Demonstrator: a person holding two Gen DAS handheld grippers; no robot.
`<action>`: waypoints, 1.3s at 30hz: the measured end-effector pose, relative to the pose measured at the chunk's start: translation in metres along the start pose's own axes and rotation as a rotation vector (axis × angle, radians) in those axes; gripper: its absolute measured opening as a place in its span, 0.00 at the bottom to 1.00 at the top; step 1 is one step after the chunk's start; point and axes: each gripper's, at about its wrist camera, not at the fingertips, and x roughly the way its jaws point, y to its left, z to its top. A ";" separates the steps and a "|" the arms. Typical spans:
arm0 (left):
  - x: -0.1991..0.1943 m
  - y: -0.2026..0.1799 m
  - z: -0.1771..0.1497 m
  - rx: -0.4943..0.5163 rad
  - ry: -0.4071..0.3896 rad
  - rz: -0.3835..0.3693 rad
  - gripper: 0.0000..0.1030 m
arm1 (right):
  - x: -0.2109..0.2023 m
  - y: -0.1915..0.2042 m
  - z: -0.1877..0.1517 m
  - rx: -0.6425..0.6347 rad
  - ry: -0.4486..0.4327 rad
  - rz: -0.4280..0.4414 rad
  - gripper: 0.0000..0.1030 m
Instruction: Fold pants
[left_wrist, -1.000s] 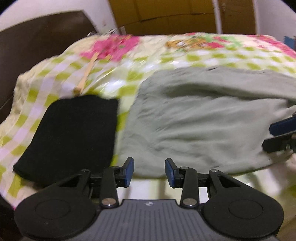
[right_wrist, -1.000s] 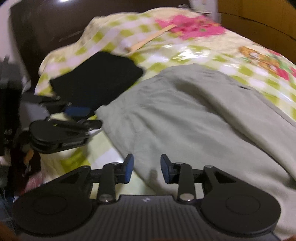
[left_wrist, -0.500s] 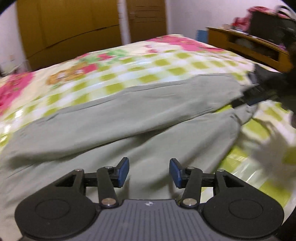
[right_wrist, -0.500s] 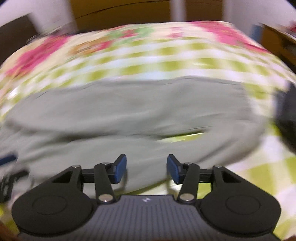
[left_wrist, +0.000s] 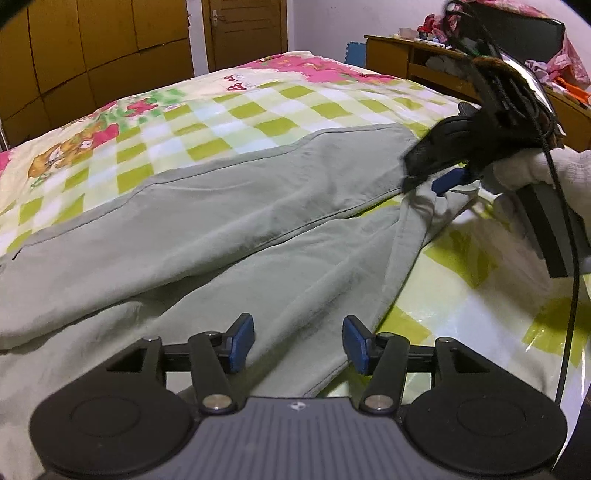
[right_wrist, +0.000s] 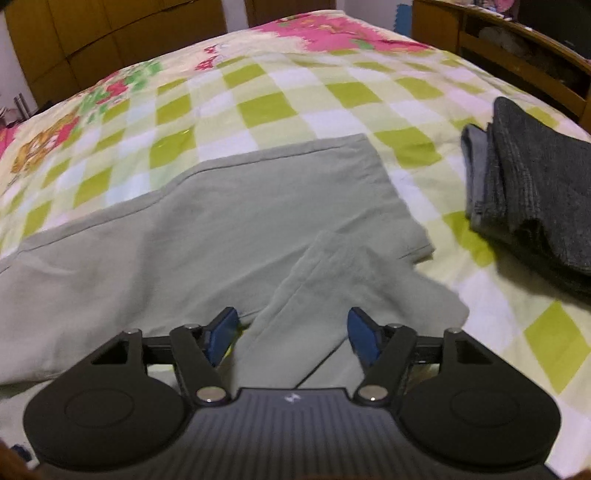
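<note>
the pale green pants (left_wrist: 229, 221) run off the left edge in both views, waist unseen. the folded dark grey garment (right_wrist: 535, 192) is cut by the right edge. items on the wooden shelf (left_wrist: 424, 62) are too small to identify.

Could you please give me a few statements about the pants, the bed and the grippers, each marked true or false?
1. The green pants lie on a checked bedspread. True.
2. The left gripper is clamped shut on cloth. False: its jaws are apart and opening, over the pants.
3. A dark folded garment lies apart from the pants. True.
4. The right gripper is over bare bedspread. False: a pant-leg end lies between its closing jaws.
</note>
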 end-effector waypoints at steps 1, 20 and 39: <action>-0.001 0.000 0.000 -0.002 -0.001 -0.001 0.64 | 0.000 -0.007 0.002 0.016 -0.003 -0.003 0.32; -0.021 -0.040 0.008 0.087 -0.039 -0.063 0.70 | -0.140 -0.121 -0.011 0.358 -0.251 0.422 0.03; -0.022 0.002 -0.029 -0.006 0.069 -0.031 0.71 | -0.122 -0.095 -0.055 0.148 -0.150 0.083 0.18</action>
